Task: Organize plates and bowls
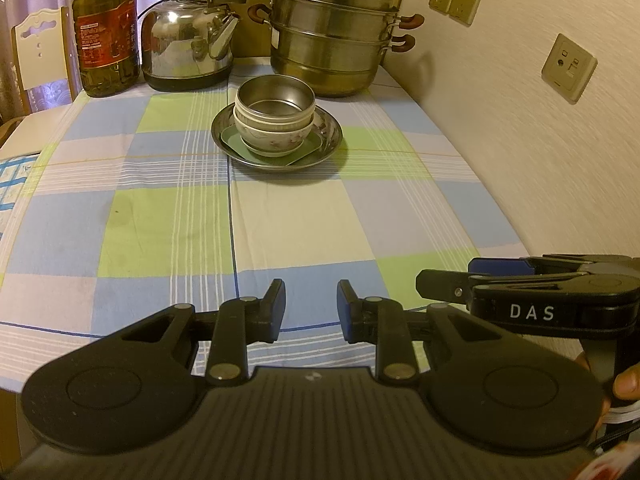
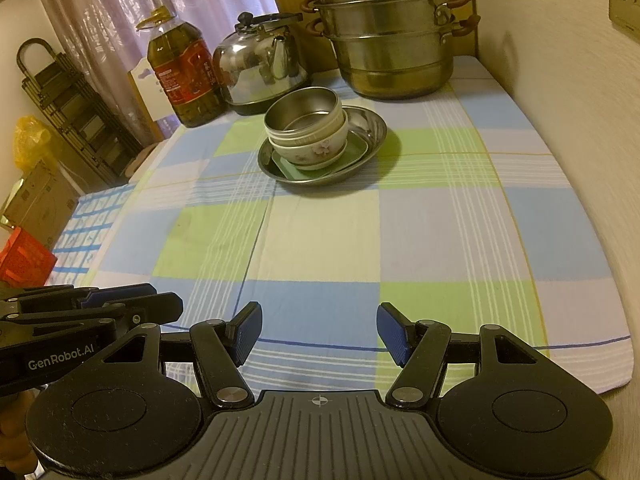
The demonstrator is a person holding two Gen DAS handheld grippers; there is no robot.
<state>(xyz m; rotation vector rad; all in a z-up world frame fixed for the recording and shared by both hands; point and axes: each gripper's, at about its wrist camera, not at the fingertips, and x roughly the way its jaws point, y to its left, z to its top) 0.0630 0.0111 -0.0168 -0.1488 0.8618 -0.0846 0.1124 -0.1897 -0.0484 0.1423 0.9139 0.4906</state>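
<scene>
A steel bowl [image 1: 275, 98] sits on top of stacked white floral bowls [image 1: 272, 136]. They stand on a green square dish [image 1: 308, 148] inside a round steel plate [image 1: 330, 142], at the far middle of the table. The same stack shows in the right wrist view: steel bowl [image 2: 304, 110], floral bowl [image 2: 312, 148], steel plate [image 2: 372, 124]. My left gripper [image 1: 311, 312] is open and empty, low over the near table edge. My right gripper [image 2: 319, 334] is open and empty, beside it; it also shows in the left wrist view [image 1: 480, 276].
A checked cloth [image 1: 280, 220] covers the table. At the back stand an oil bottle [image 1: 105, 32], a steel kettle [image 1: 188, 40] and a stacked steamer pot [image 1: 332, 36]. A wall with sockets [image 1: 568, 67] runs along the right. A chair [image 1: 40, 48] stands at the left.
</scene>
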